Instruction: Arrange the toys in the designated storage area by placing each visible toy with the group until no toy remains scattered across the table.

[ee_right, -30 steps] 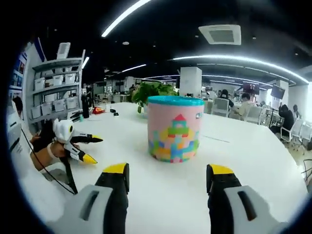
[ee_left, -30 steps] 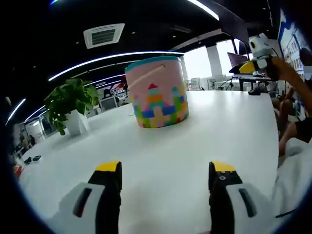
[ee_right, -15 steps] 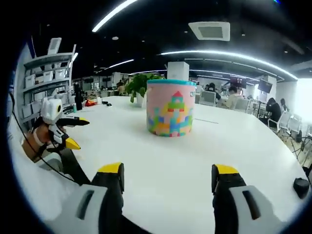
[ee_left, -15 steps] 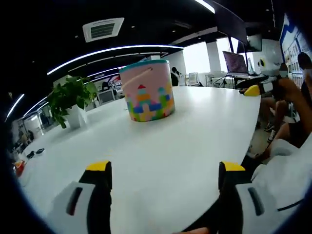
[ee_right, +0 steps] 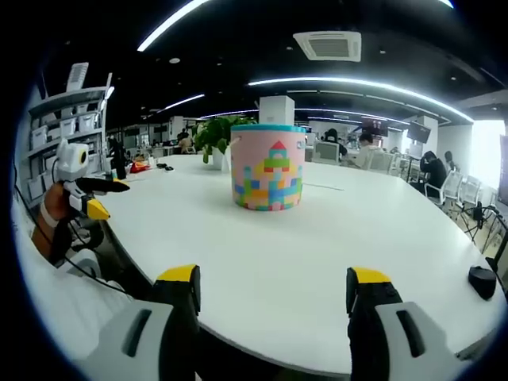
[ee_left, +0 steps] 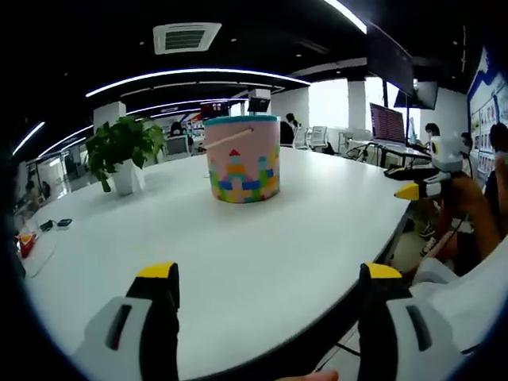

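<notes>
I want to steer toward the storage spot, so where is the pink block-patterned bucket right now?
The pink bucket stands upright on the white table, ahead of both grippers, just right of the potted plant in the left gripper view.

No legible text, label or number on the pink block-patterned bucket or elsewhere.

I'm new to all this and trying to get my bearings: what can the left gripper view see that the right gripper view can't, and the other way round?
The left gripper view alone takes in bright windows and a dark wall screen. The right gripper view alone takes in grey shelving and a small dark object near the table's edge. Both share the pink bucket printed with coloured blocks, the potted plant and the white table.
</notes>
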`<action>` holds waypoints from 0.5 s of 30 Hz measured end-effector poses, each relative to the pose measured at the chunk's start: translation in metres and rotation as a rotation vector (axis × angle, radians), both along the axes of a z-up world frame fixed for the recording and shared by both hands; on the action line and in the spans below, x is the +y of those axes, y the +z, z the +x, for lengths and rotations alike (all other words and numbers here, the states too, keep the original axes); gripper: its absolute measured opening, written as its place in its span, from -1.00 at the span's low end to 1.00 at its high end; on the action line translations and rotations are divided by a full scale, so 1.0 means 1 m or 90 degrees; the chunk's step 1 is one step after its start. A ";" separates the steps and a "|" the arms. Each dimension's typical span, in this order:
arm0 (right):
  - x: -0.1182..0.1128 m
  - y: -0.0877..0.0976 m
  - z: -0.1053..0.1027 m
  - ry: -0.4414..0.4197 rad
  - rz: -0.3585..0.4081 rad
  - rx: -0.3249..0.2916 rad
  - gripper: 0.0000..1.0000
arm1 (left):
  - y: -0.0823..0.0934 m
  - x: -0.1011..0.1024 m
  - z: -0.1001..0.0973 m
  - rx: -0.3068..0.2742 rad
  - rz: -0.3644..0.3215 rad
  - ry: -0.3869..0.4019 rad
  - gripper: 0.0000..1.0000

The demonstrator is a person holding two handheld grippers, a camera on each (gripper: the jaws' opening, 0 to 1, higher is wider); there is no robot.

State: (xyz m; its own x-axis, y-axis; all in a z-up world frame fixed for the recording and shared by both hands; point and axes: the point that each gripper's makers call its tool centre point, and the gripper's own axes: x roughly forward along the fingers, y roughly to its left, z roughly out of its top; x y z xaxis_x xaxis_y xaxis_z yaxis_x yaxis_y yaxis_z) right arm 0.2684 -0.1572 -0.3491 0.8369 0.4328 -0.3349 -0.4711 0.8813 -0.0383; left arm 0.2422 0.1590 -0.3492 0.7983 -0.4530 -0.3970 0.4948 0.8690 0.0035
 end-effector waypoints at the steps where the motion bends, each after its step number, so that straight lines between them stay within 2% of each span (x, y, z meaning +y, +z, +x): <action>1: 0.001 0.000 -0.001 0.002 0.004 0.002 0.55 | -0.002 0.001 0.000 0.002 0.012 0.005 0.89; 5: 0.001 -0.003 -0.002 0.003 -0.001 0.008 0.55 | -0.005 -0.001 -0.001 0.007 0.028 0.001 0.89; 15: -0.007 -0.004 -0.004 -0.009 -0.004 0.010 0.55 | -0.008 -0.015 -0.005 0.014 0.018 -0.021 0.89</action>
